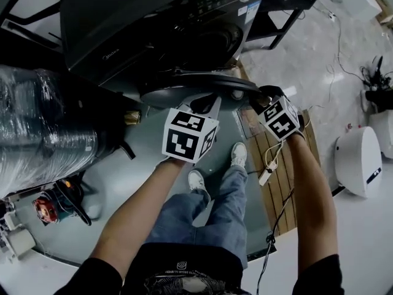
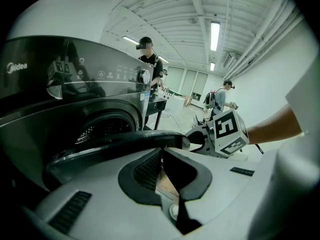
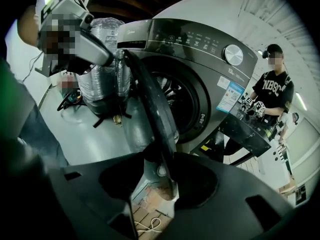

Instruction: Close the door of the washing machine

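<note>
The dark front-loading washing machine point(image 1: 153, 17) stands ahead with its round door point(image 1: 202, 82) swung out toward me. My left gripper point(image 1: 210, 105), under its marker cube, rests against the door's outer face; in the left gripper view its jaws point(image 2: 161, 156) meet at the tips just behind the door rim point(image 2: 125, 141), with nothing between them. My right gripper point(image 1: 261, 100) sits at the door's free edge. In the right gripper view the thin door edge point(image 3: 150, 104) runs between its jaws point(image 3: 162, 176), which stand wide and apart from it. The drum opening point(image 3: 175, 99) is uncovered.
A plastic-wrapped bundle point(image 1: 43, 121) lies left of the machine. A wooden pallet point(image 1: 282, 165) with a white cable is on the floor at right, beyond it a round white device point(image 1: 359, 161). A black table point(image 3: 255, 129) and a person point(image 3: 272, 94) stand right of the machine.
</note>
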{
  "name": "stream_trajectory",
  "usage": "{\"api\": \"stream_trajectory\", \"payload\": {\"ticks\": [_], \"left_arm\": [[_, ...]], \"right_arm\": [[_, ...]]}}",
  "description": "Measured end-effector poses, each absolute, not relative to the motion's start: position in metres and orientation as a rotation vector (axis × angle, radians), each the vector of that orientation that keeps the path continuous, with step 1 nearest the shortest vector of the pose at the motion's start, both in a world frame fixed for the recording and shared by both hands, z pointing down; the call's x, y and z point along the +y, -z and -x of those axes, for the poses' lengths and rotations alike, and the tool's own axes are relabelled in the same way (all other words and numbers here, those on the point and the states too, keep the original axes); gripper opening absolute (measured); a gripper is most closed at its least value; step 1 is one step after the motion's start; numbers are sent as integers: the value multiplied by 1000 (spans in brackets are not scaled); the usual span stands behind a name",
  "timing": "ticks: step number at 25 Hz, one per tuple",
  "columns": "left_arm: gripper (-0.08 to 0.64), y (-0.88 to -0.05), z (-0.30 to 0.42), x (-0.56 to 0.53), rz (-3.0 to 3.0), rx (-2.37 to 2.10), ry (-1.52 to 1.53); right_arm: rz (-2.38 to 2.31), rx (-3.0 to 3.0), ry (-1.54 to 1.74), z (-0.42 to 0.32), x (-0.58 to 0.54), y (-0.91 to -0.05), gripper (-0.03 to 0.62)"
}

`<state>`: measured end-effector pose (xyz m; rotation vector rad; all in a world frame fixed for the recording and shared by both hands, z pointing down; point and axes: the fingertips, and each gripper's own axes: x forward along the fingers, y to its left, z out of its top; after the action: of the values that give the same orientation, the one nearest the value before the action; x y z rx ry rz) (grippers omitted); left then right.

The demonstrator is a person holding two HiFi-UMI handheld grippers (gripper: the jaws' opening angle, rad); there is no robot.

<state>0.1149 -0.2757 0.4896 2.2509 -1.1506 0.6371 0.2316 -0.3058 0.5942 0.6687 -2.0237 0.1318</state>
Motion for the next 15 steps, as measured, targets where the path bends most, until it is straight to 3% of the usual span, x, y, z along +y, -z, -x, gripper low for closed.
{"api": "stream_trajectory", "payload": {"ticks": [15], "left_arm": [[32,-494,-118,-331,-2101,-1324,-596]], "right_arm": [[-505,-2082,-25,-219,-377,-593,198]]}}
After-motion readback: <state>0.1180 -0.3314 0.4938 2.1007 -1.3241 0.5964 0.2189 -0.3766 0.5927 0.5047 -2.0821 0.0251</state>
